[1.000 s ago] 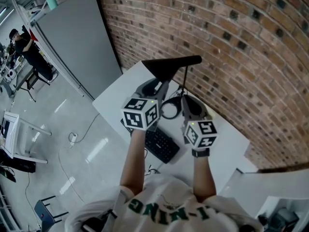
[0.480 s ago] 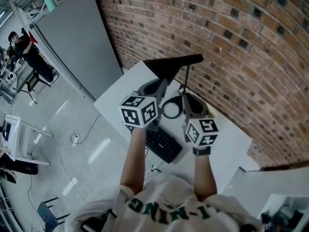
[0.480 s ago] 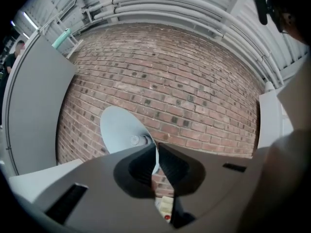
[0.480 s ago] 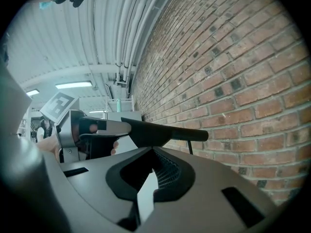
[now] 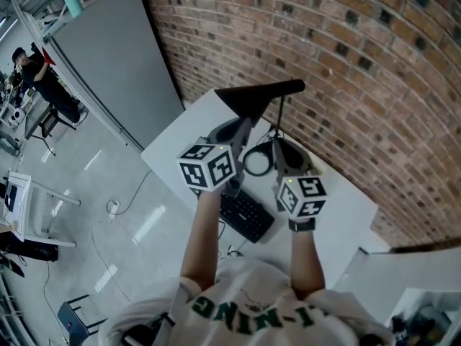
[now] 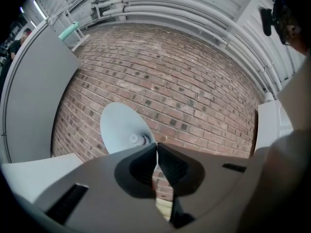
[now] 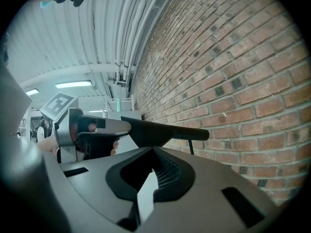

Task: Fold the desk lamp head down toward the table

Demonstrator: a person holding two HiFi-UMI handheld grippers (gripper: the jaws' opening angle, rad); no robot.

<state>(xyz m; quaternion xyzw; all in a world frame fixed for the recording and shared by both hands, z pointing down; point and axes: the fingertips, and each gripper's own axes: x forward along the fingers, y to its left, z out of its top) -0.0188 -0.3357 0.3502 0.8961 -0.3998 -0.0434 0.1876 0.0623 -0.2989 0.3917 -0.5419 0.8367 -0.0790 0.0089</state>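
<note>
The black desk lamp stands on the white table point(image 5: 338, 215), its cone-shaped head point(image 5: 256, 96) raised level on a thin stem point(image 5: 278, 117) above a ring base point(image 5: 256, 161). My left gripper point(image 5: 243, 125) reaches up to the wide end of the head. In the left gripper view its jaws are closing on the rim of the pale shade point(image 6: 121, 127), tips almost touching around the edge. The right gripper view shows the lamp head point(image 7: 155, 130) with that gripper point(image 7: 104, 127) clamped on it. My right gripper point(image 5: 276, 144) is shut near the stem's foot, with nothing between its jaws point(image 7: 153, 150).
A black keyboard point(image 5: 245, 215) lies at the table's near edge under my arms. The brick wall point(image 5: 346, 63) runs close behind the lamp. A grey partition point(image 5: 115, 56) stands to the left, and a person sits far off at the left.
The left gripper's jaws have closed onto the lamp head's rim and the gripper has rolled a little. The right gripper and the lamp have stayed where they were.
</note>
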